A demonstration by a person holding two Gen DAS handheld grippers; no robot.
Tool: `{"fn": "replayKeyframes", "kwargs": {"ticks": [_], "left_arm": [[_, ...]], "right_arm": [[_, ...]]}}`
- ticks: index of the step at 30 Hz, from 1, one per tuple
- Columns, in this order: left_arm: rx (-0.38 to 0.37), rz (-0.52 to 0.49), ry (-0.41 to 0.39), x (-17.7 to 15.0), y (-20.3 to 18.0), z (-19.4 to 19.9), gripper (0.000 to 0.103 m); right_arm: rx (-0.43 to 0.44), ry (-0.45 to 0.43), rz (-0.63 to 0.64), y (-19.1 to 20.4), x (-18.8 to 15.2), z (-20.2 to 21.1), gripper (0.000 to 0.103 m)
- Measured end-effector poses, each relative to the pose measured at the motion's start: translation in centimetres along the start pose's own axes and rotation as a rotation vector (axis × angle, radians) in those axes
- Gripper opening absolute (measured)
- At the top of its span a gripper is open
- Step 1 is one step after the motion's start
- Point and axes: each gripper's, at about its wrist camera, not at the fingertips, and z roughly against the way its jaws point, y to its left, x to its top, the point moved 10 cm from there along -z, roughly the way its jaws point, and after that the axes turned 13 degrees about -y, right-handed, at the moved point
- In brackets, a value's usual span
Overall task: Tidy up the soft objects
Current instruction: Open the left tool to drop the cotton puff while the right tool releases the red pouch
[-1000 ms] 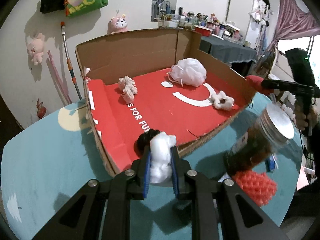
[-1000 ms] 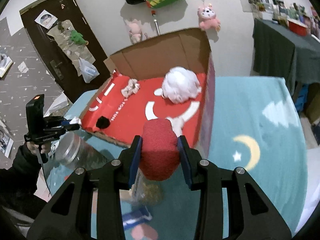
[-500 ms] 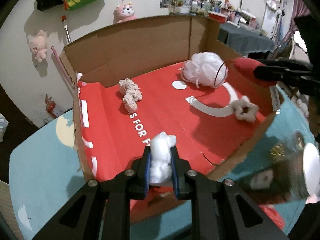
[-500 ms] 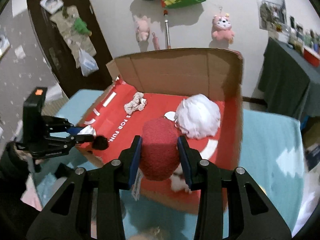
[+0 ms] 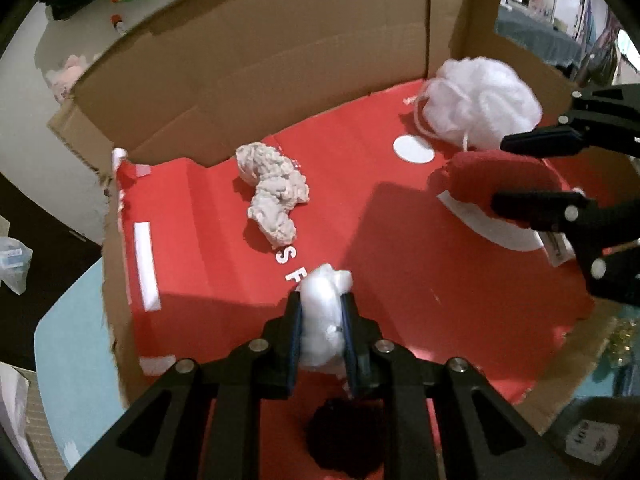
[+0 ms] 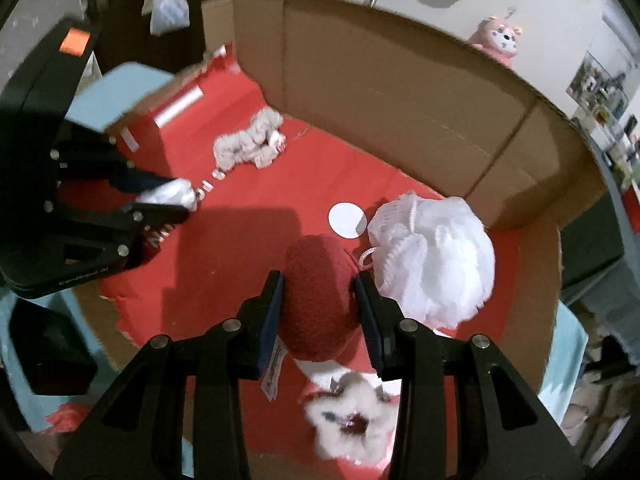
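My left gripper (image 5: 321, 312) is shut on a white fluffy wad (image 5: 325, 312) and hangs over the red floor of the open cardboard box (image 5: 256, 64). My right gripper (image 6: 320, 292) is shut on a dark red plush ball (image 6: 318, 292) above the box's middle, beside the white mesh bath pouf (image 6: 436, 264). From the left wrist view the red ball (image 5: 500, 184) shows between the right gripper's fingers. A pale scrunchie bundle (image 5: 274, 196) lies on the box floor. A black pom-pom (image 5: 344, 436) sits under the left gripper. A white flower-shaped fluffy piece (image 6: 348, 416) lies below the right gripper.
The box's tall cardboard walls (image 6: 400, 92) close in the back and the right side; its front edge is low. A teal tablecloth (image 5: 72, 352) surrounds the box. Plush toys hang on the wall behind (image 6: 496, 40).
Both grippers have moved forward from the table's edge to over the box floor, each keeping its soft item. The jar and red mesh sponge have dropped out of the left wrist view.
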Motion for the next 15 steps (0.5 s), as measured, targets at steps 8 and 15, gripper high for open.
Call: {"fn": "replayKeyframes", "kwargs": {"ticks": [8,15], "left_arm": [[0.005,-0.023,-0.01,0.5,0.3,-0.2,0.022],[0.016,-0.036,-0.018,0.5,-0.2,-0.1,0.025]], "right_arm": [[0.0,0.079,-0.006,-0.8,-1.5,-2.1,0.035],[0.015,0.088,-0.058,-1.8,-2.0,-2.1,0.038]]}}
